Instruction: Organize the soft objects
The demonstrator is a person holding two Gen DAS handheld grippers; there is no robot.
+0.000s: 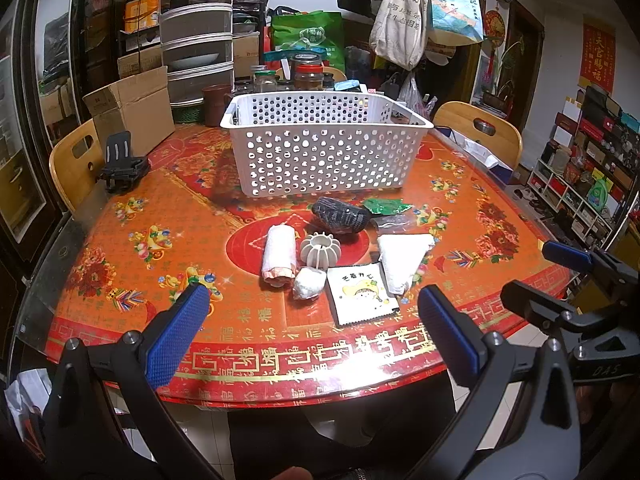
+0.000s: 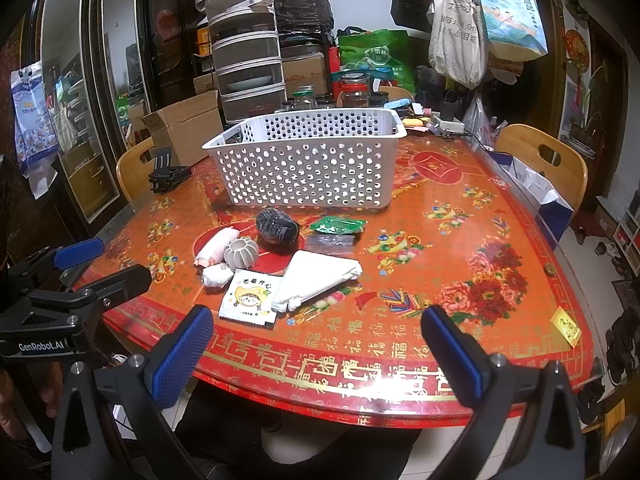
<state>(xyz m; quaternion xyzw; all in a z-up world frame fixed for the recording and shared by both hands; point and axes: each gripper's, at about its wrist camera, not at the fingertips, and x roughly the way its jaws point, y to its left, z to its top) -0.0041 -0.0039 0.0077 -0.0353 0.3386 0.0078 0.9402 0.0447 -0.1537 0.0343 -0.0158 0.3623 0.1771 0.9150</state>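
Observation:
A white perforated basket (image 1: 324,148) (image 2: 308,160) stands at the table's middle. In front of it lie a rolled pink-white towel (image 1: 279,256) (image 2: 216,251), a dark knit bundle (image 1: 340,214) (image 2: 278,226), a folded white cloth (image 1: 402,260) (image 2: 318,276), a small white wad (image 1: 309,283) (image 2: 217,274), a white cartoon packet (image 1: 362,296) (image 2: 249,298), a green packet (image 1: 386,205) (image 2: 338,225) and a ribbed white ring (image 1: 320,249) (image 2: 241,252). My left gripper (image 1: 312,320) is open and empty above the near table edge. My right gripper (image 2: 316,340) is open and empty, to the right of the left one.
A cardboard box (image 1: 134,114) and a black stand (image 1: 122,162) sit at the far left. Jars (image 1: 308,74) and stacked drawers (image 1: 198,36) stand behind the basket. Wooden chairs (image 1: 480,128) flank the table. A clear packet (image 2: 331,240) lies by the green one.

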